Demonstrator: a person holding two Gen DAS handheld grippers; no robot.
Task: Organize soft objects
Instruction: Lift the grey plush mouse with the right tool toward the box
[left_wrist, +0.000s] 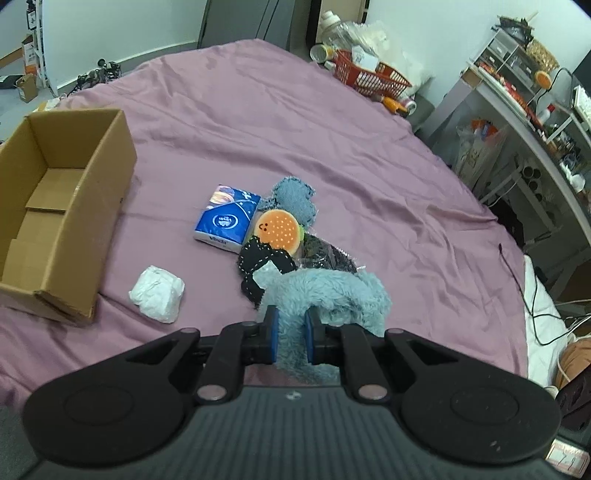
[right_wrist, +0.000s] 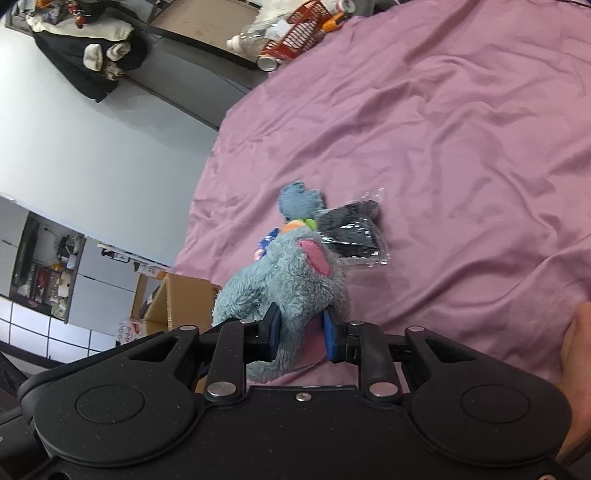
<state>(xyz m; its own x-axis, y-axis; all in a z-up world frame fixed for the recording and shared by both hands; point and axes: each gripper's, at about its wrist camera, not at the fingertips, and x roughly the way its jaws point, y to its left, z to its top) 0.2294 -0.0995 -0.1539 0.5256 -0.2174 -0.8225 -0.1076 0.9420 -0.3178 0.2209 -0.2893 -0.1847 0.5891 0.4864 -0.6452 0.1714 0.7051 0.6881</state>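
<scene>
Gaping cardboard box (left_wrist: 92, 192), bare inside, plush toy (left_wrist: 328, 295) gripped outside

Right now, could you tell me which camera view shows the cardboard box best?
The left wrist view: the cardboard box sits open on the bedspread, its inside visible. The right wrist view shows only a corner of it behind the blue plush toy.
</scene>
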